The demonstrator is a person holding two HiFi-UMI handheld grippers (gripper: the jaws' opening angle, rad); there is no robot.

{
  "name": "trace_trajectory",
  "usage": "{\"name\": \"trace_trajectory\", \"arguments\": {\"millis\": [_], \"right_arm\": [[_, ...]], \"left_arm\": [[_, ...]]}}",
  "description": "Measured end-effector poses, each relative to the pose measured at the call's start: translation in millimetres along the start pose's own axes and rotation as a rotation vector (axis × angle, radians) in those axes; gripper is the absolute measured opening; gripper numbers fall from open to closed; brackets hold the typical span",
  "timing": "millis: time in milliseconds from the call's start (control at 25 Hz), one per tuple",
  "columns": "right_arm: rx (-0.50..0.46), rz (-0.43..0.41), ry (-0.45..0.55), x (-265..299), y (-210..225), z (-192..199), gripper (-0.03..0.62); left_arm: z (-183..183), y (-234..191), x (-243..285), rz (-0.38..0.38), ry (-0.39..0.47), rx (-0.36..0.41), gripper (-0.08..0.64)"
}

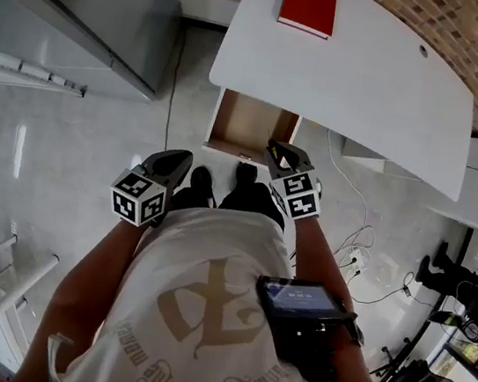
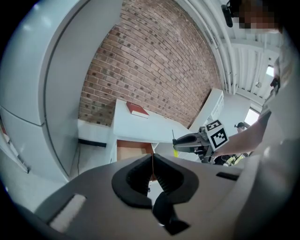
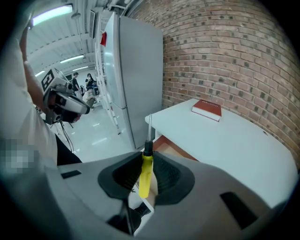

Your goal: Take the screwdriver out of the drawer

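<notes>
My right gripper (image 1: 279, 150) is shut on the screwdriver (image 3: 145, 174). Its yellow handle sits between the pads and its metal shaft sticks up past the fingertips. This gripper (image 3: 147, 157) hangs in the air in front of the open wooden drawer (image 1: 253, 125) under the white table (image 1: 371, 81). The drawer's inside looks bare from above. My left gripper (image 1: 181, 161) hovers to the left of the drawer front, shut with nothing between its pads (image 2: 152, 161). From the left gripper view the right gripper (image 2: 187, 140) shows with the screwdriver's thin shaft (image 2: 173, 136) pointing up.
A red book (image 1: 308, 3) lies on the tabletop near the brick wall. A tall grey cabinet (image 1: 98, 4) stands to the left. Cables (image 1: 348, 238) trail over the floor at the right. The person's shoes (image 1: 222, 188) stand just before the drawer.
</notes>
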State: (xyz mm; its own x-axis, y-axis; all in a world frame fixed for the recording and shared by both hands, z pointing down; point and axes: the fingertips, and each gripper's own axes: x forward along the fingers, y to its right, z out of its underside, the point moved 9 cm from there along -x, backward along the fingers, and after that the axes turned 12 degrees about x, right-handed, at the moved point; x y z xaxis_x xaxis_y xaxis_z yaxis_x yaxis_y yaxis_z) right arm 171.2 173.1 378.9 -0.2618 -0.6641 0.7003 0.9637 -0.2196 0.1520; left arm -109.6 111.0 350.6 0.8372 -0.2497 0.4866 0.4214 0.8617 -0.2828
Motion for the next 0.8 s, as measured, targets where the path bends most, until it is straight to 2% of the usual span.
{"name": "trace_trajectory", "arguments": {"millis": [480, 800], "right_arm": [[0.071, -0.001, 0.167, -67, -4, -17, 0.066], [0.151, -0.014, 0.302, -94, -16, -33, 0.066]], "left_arm": [[-36, 30, 18, 0.11, 0.064, 0.102, 0.009], [-54, 30, 12, 0.138, 0.102, 0.158, 0.009]]}}
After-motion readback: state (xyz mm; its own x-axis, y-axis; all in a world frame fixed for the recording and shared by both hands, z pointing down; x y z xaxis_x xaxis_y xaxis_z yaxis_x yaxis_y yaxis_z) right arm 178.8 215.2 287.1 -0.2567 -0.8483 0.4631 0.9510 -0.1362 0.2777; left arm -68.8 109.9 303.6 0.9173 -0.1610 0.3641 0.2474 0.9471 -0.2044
